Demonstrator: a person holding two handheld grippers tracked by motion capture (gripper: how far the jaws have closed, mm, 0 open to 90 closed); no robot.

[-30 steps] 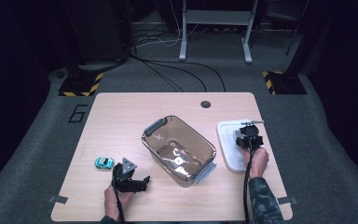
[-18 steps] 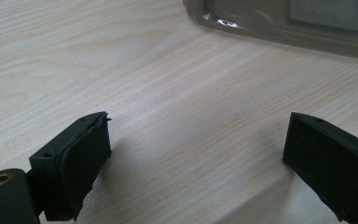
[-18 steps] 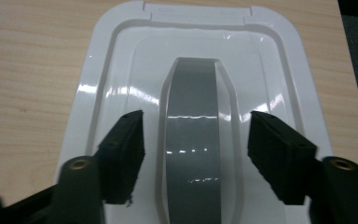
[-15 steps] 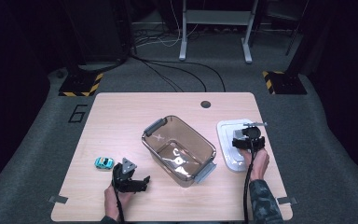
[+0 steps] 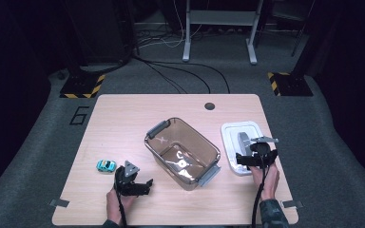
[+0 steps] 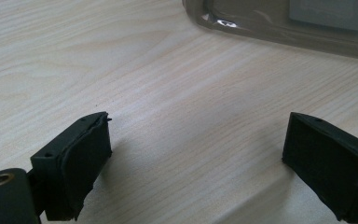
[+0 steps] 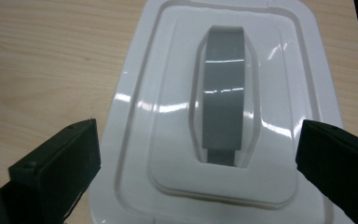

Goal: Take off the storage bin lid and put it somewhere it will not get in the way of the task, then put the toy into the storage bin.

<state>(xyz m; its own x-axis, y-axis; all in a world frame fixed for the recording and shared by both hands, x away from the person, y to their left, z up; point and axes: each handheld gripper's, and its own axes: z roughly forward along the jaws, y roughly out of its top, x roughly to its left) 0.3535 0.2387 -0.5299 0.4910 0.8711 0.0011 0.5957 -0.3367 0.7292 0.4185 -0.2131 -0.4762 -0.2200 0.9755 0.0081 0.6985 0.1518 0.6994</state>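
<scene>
Your right claw (image 5: 253, 158) hovers over the near end of a white lid (image 5: 241, 142) that lies flat on the wooden surface (image 5: 123, 118), toward its right side. In the right gripper view, that right claw (image 7: 200, 163) is wide open, its two black jaws standing on either side of the lid (image 7: 168, 140), with the lid's grey handle (image 7: 226, 107) running lengthwise between them. Your left claw (image 5: 133, 183) sits low near the front edge of the surface, also wide open, its jaws spread over bare wood in the left gripper view. A clear brown bin (image 5: 183, 152) stands between your two hands, tilted diagonally. A small turquoise toy car (image 5: 106, 165) rests just left of your left claw.
</scene>
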